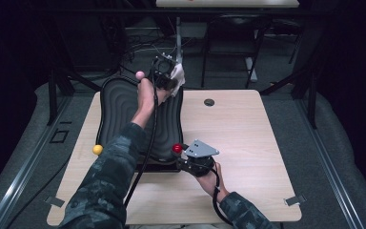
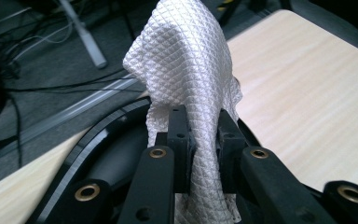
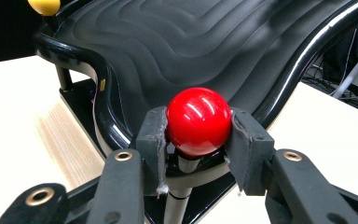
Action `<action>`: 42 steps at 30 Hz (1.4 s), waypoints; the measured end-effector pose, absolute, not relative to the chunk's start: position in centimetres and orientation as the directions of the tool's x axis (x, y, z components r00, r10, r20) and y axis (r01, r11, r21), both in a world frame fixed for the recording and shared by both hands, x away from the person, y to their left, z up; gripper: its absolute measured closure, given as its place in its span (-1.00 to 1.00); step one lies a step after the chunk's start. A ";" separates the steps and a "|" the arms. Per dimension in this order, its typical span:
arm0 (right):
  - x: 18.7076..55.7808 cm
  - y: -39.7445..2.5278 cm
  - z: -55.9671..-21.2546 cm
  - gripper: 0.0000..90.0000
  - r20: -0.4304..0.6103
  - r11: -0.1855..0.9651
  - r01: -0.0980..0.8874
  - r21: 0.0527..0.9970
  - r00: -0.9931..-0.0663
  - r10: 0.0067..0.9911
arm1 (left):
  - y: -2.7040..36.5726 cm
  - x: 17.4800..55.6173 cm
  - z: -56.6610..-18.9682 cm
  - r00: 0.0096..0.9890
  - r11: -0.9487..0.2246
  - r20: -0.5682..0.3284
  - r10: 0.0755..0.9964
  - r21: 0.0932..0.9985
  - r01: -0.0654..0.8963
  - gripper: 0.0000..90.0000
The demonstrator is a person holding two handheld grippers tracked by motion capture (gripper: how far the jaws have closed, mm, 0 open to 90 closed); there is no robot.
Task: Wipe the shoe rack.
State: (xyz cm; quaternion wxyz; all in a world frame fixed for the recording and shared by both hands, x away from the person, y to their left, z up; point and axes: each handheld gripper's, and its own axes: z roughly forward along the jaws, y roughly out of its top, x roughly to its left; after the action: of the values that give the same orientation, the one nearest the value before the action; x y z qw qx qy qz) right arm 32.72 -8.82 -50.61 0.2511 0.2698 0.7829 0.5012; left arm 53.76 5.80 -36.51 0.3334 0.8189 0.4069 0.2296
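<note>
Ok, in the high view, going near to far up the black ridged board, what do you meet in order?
Right gripper shut on the red ball at the near corner → black ridged board → left gripper holding the white cloth at the far edge.

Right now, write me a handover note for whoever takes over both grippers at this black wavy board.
Left gripper: shut on the white quilted cloth, raised over the far right corner of the black ribbed wavy board.
Right gripper: shut on the glossy red ball knob at the board's near right corner, apparently steadying it.
The board stands on the light wooden table; a yellow ball knob marks its near left corner and a pink ball knob its far end.
Done: cloth gripped, board held.
Left: likely wiping the board; the cloth is not seen touching it.
</note>
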 end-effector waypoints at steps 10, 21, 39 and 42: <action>32.7 -8.8 -50.7 0.34 -0.121 0.347 0.169 0.922 -0.727 0.676 | 7.4 54.3 -35.6 0.448 -0.425 0.175 0.877 0.720 0.549 0.77; 32.7 -8.8 -50.7 0.34 -0.126 0.349 0.166 0.922 -0.725 0.677 | 9.3 53.3 -35.8 0.408 -0.427 0.210 0.888 0.703 0.569 0.79; 32.6 -8.7 -50.6 0.34 -0.131 0.354 0.165 0.920 -0.723 0.678 | 12.7 49.7 -32.0 0.406 -0.409 0.230 0.885 0.801 0.437 0.78; 32.6 -8.7 -50.7 0.34 -0.130 0.353 0.166 0.921 -0.722 0.679 | 13.5 50.0 -31.5 0.379 -0.385 0.222 0.898 0.814 0.435 0.78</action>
State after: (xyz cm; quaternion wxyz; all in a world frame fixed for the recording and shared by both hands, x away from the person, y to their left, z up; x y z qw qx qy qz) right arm 32.64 -8.69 -50.65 0.2564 0.2703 0.7815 0.5005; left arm 50.04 13.48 -31.49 0.3384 0.7583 0.4395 0.3425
